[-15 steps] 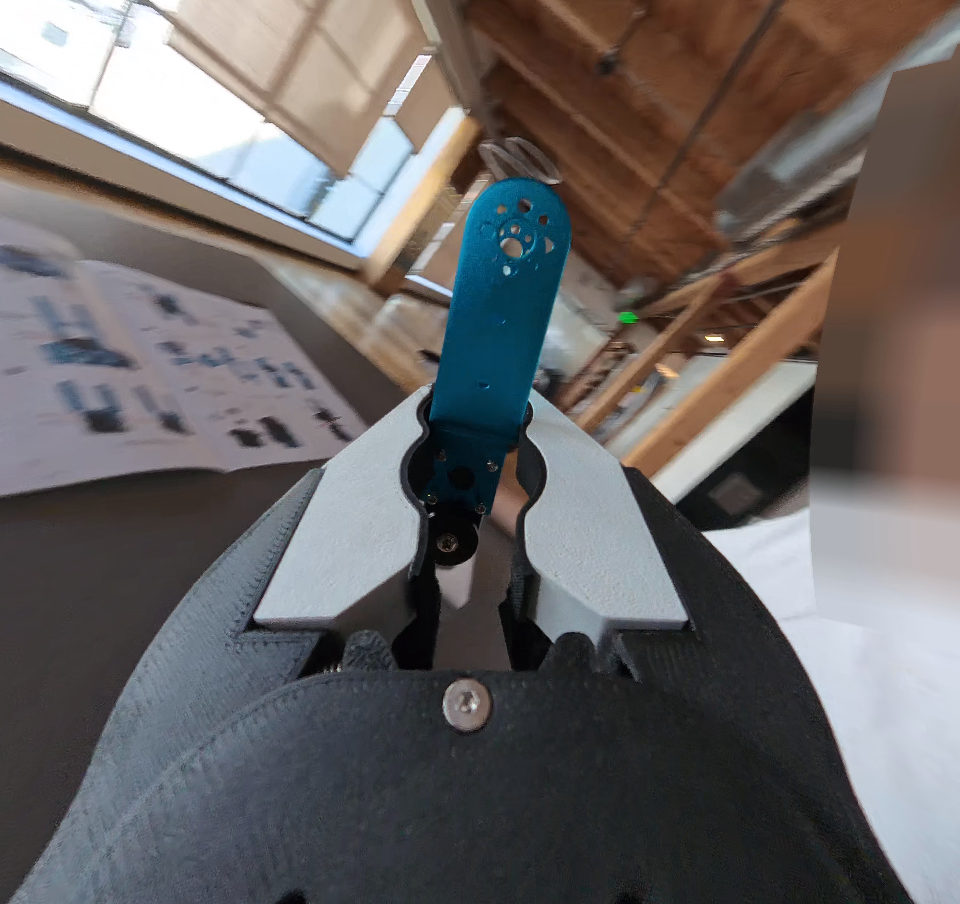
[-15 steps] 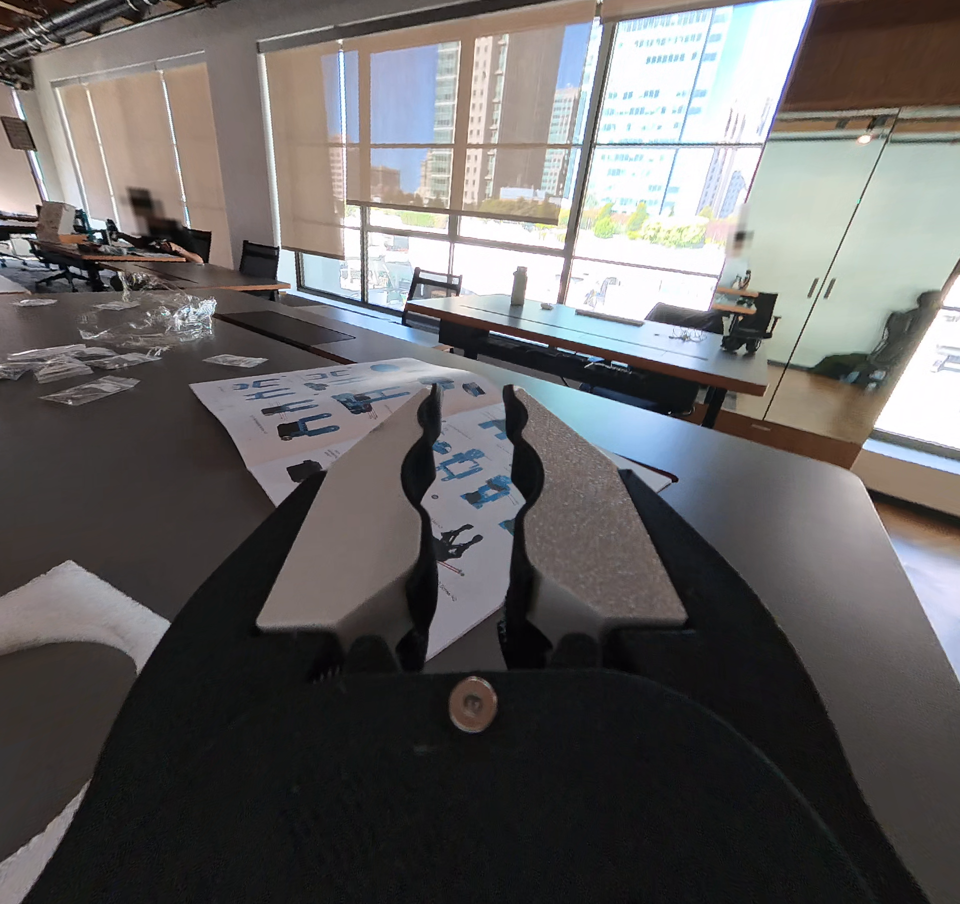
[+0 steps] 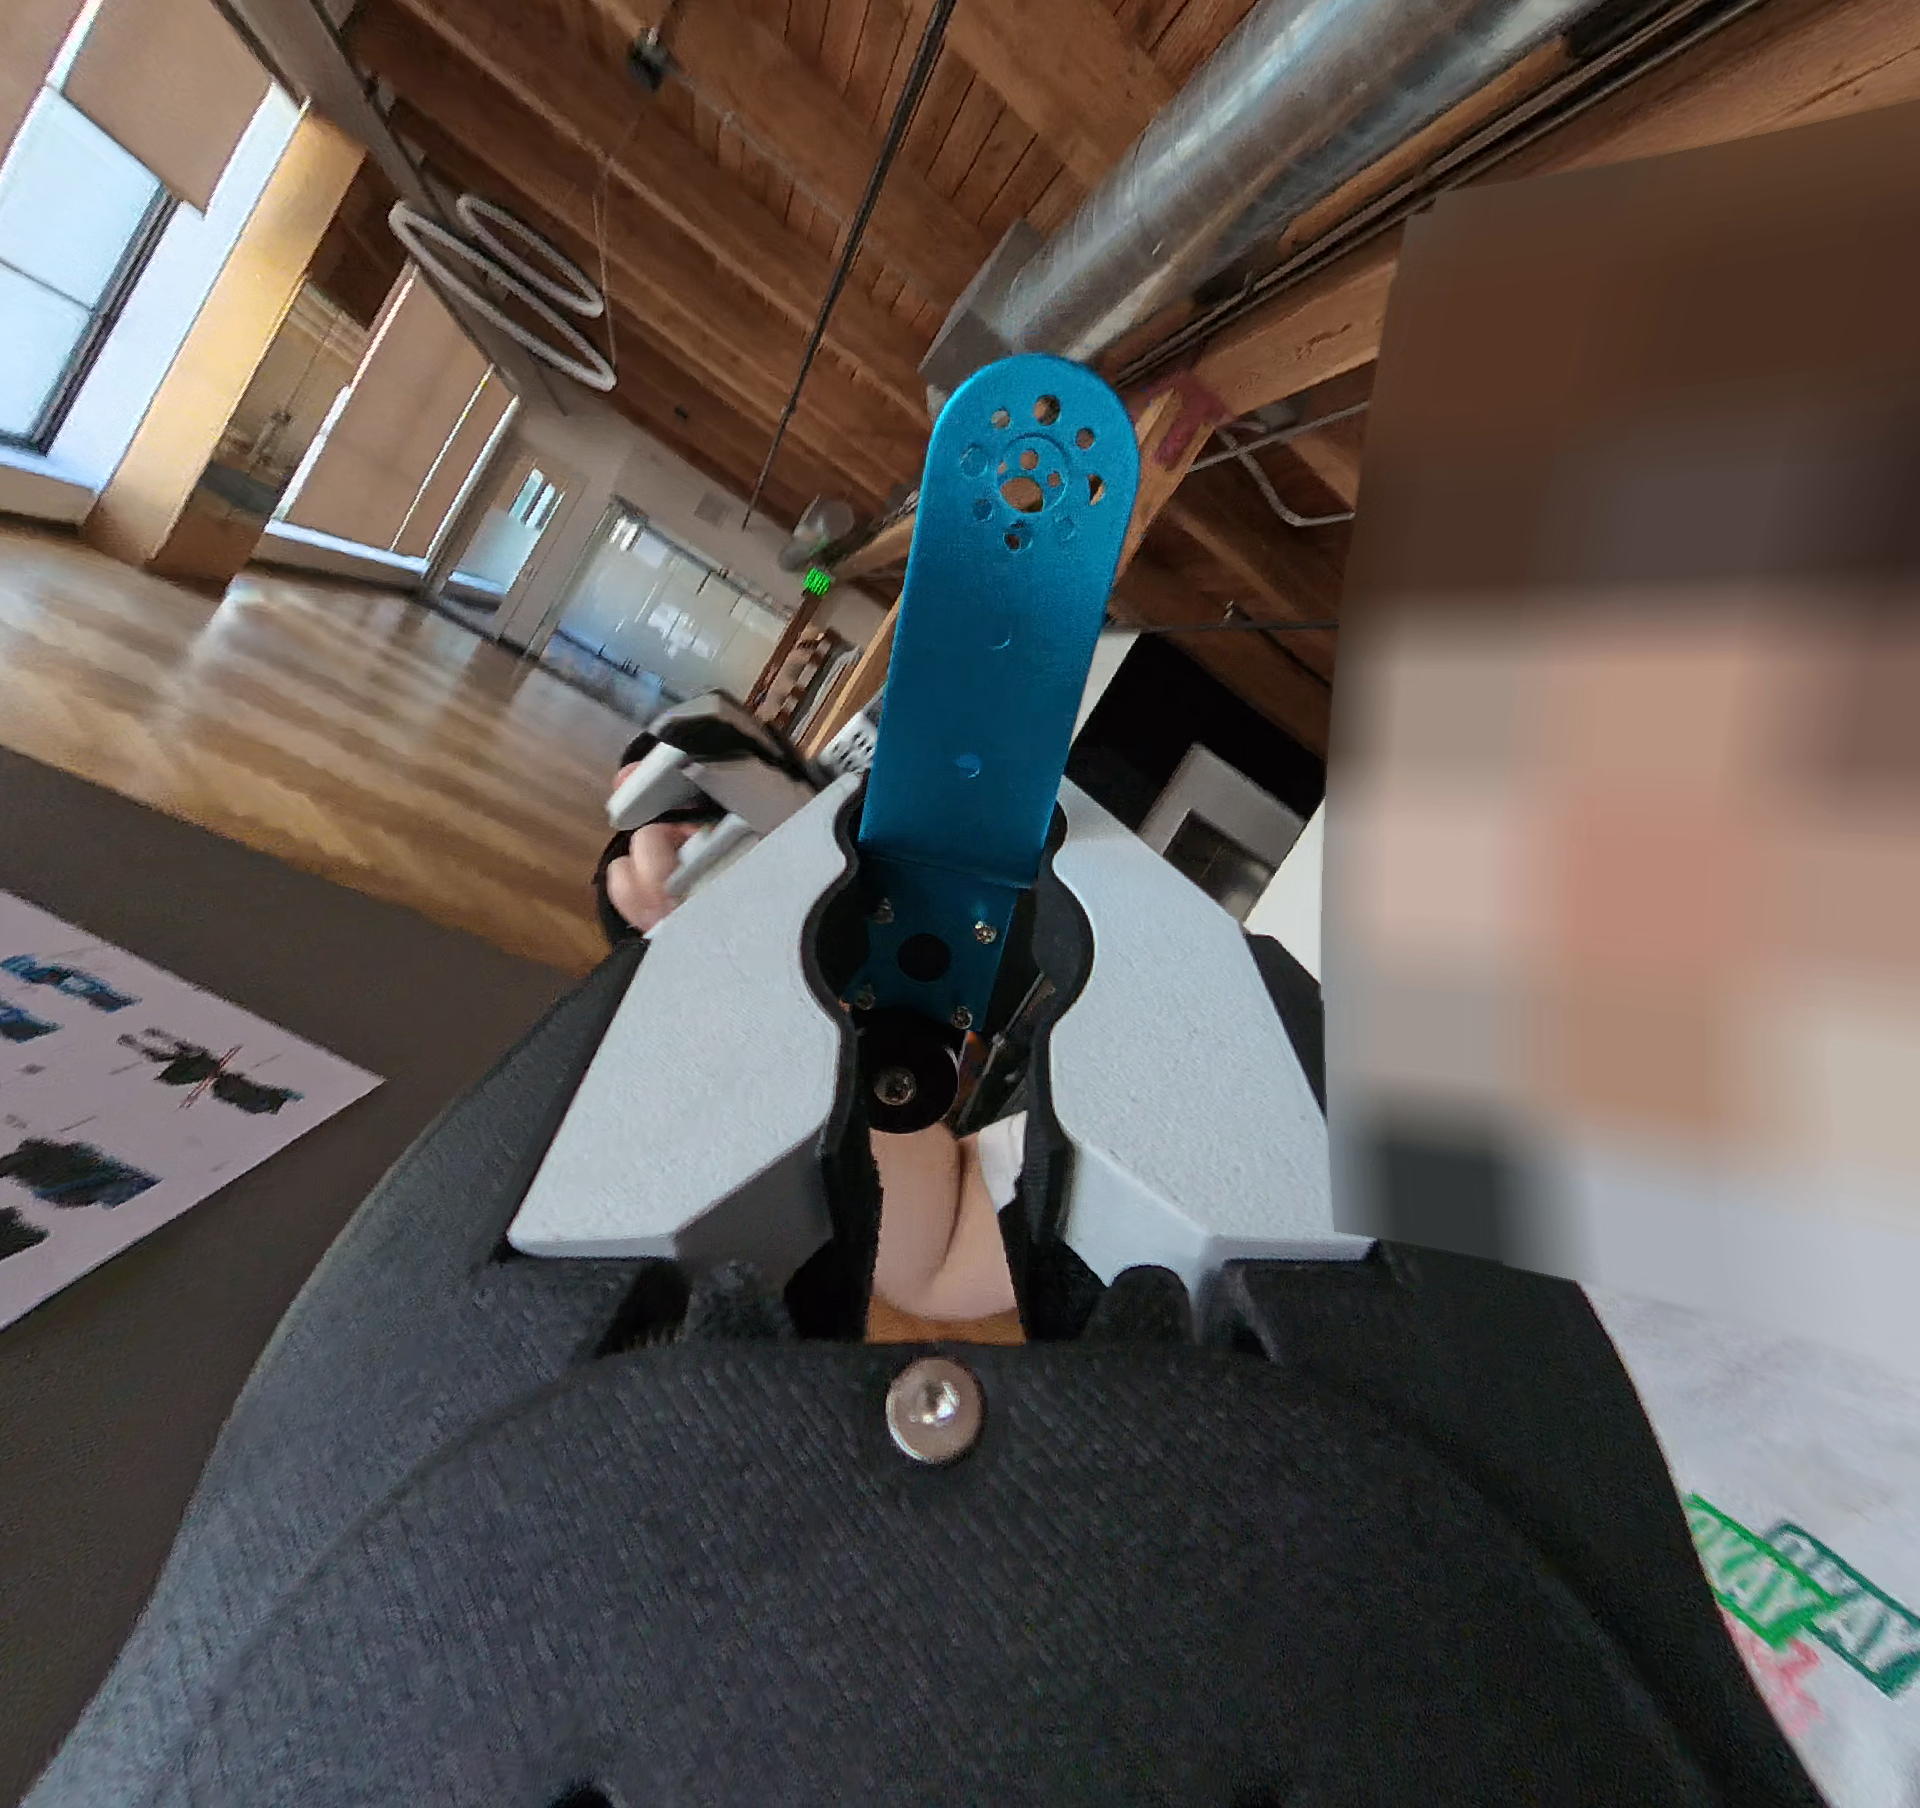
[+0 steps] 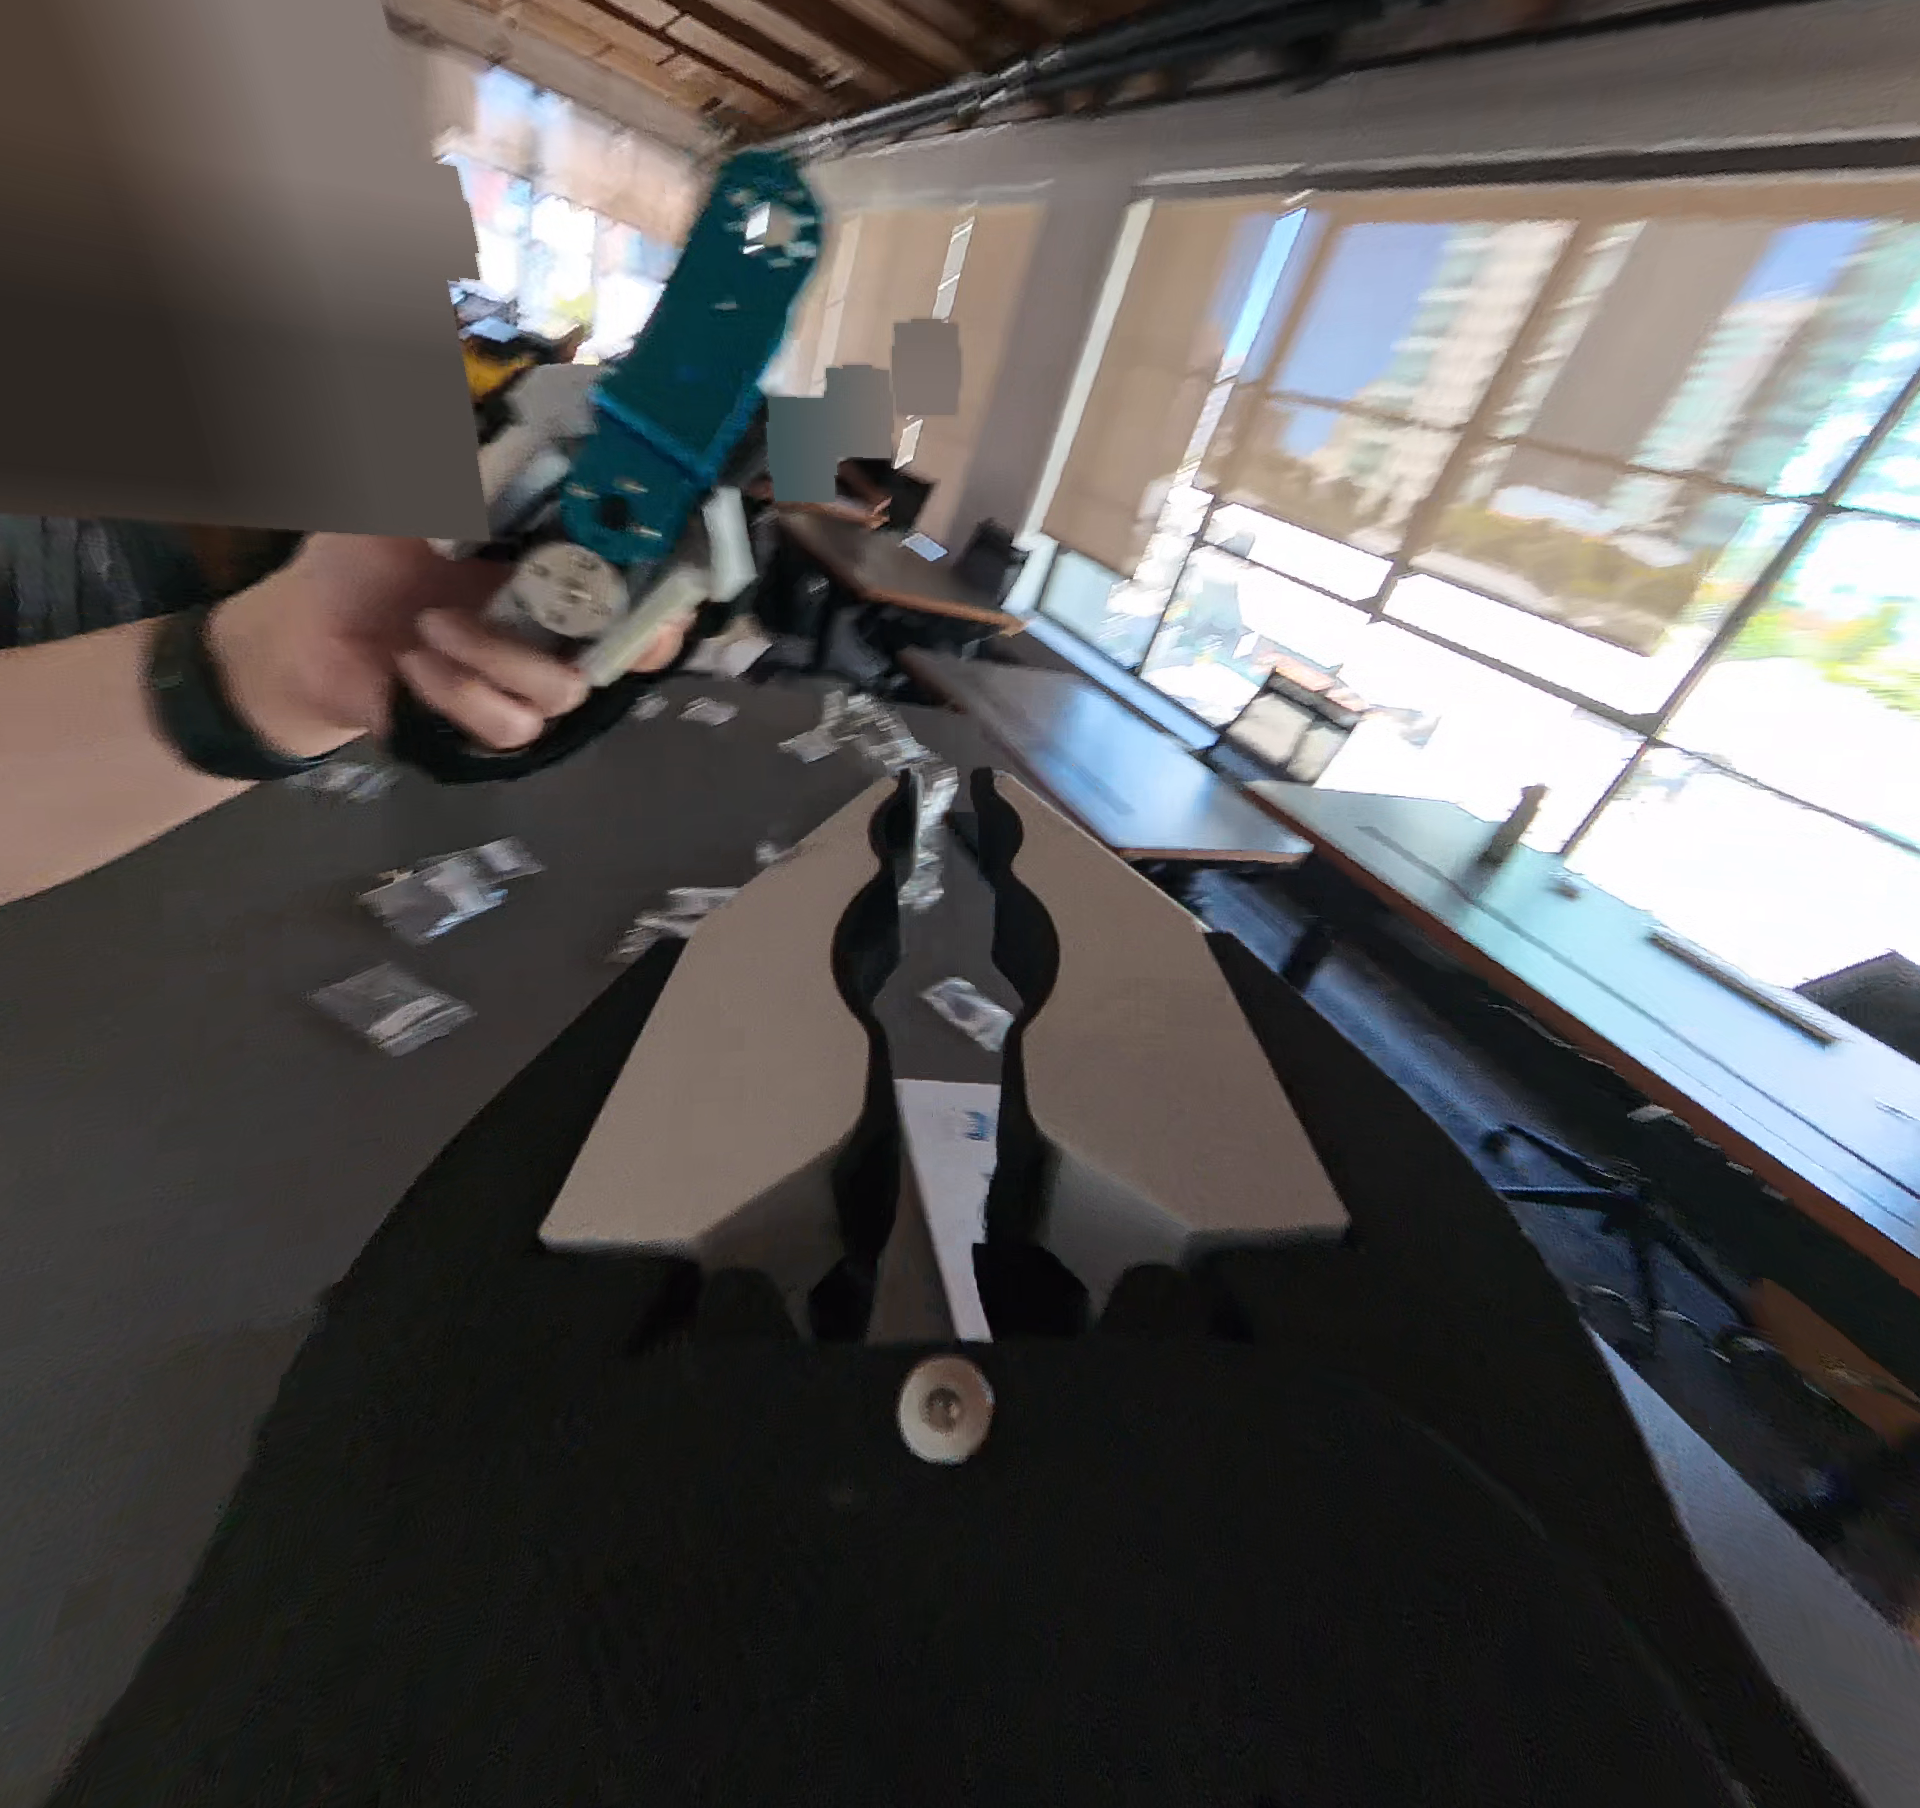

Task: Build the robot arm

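Observation:
My left gripper is shut on the base of a blue metal bracket with a black servo part below it. The bracket stands up between the fingers, raised off the table toward the ceiling. The right wrist view shows this bracket at the upper left, with a person's hand on the left gripper's handle. My right gripper is empty, its jaws a narrow gap apart, above the dark table. It also shows in the left wrist view, behind the left fingers.
A white printed sheet lies on the table at the left. Several small clear plastic bags are scattered on the table. Long desks and chairs stand by the windows. A person in a white shirt is close on the right. There is about 11 centimetres between the tips of the two grippers.
The left gripper has swung the bracket round and tilted up toward the ceiling. The right gripper has rolled and turned toward the left one, and its jaws have narrowed.

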`<control>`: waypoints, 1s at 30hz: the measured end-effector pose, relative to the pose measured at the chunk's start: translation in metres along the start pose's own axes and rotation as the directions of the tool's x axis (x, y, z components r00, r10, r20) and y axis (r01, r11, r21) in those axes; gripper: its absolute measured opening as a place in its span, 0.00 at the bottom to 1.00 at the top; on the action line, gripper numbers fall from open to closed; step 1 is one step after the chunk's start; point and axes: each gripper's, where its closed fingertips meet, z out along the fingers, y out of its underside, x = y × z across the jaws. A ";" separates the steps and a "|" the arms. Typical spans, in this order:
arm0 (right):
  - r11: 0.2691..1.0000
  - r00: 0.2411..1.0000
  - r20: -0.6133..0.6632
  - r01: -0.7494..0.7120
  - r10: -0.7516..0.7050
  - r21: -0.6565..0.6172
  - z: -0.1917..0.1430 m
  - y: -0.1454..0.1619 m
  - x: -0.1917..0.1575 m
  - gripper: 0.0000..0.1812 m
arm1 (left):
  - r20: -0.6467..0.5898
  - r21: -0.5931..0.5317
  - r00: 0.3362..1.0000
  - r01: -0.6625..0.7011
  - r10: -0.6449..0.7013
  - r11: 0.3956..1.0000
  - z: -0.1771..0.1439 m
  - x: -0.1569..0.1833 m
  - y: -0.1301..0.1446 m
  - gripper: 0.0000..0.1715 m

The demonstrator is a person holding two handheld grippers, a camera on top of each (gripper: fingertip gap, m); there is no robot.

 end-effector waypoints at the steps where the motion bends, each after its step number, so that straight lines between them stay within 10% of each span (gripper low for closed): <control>1: 0.999 0.998 0.060 0.010 -0.008 -0.032 0.016 -0.004 -0.013 0.06 | 0.016 -0.025 1.000 -0.019 0.020 1.000 0.000 0.000 -0.001 0.15; 10: 0.949 0.965 0.251 0.009 0.074 -0.314 0.050 0.046 -0.085 0.13 | 0.073 -0.046 0.993 0.092 -0.089 0.995 -0.031 -0.008 0.036 0.15; 13: 0.907 0.862 0.310 -0.326 0.401 -0.268 0.045 0.057 -0.131 0.21 | 0.082 0.030 0.975 0.207 -0.209 0.978 -0.053 -0.018 0.061 0.15; 18: 0.604 0.563 0.235 -0.779 0.792 -0.169 0.061 0.077 -0.152 0.27 | 0.240 0.107 0.928 0.267 -0.285 0.958 -0.074 -0.050 0.099 0.15; 30: 0.486 0.440 0.212 -0.825 0.873 -0.289 0.054 0.102 -0.173 0.11 | 0.286 0.102 0.932 0.201 -0.222 0.974 -0.081 -0.049 0.112 0.25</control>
